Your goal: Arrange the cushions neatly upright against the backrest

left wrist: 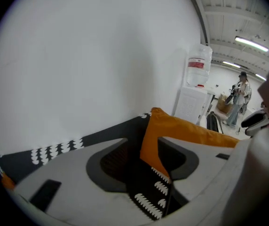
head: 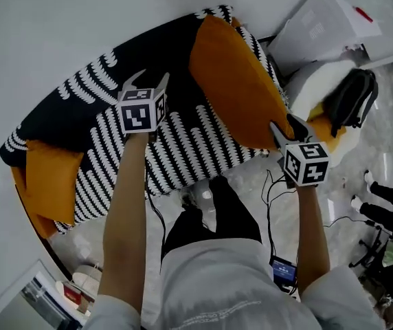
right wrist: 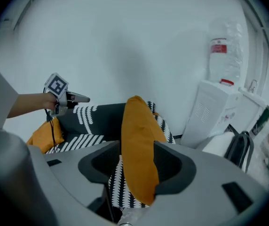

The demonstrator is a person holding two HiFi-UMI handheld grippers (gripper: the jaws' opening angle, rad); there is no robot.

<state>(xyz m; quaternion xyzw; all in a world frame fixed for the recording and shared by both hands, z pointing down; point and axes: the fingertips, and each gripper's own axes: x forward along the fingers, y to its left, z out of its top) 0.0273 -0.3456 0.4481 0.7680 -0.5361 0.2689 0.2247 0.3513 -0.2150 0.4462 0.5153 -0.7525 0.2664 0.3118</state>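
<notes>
A large orange cushion (head: 231,81) stands on edge at the right end of the black-and-white patterned sofa (head: 183,143), leaning toward the backrest (head: 93,74). My right gripper (head: 286,128) is shut on its front lower corner. In the right gripper view the cushion (right wrist: 137,126) fills the gap between the jaws of that gripper (right wrist: 137,149). My left gripper (head: 148,81) hovers open over the middle of the seat, left of that cushion, with nothing between its fingers. A second orange cushion (head: 49,174) lies at the sofa's left end.
A white water dispenser (right wrist: 214,112) with a bottle (left wrist: 198,67) stands beside the sofa's right end. A black backpack (head: 351,98) rests on a white seat there. Cables (head: 272,184) trail on the floor in front. A person (left wrist: 240,91) stands far off.
</notes>
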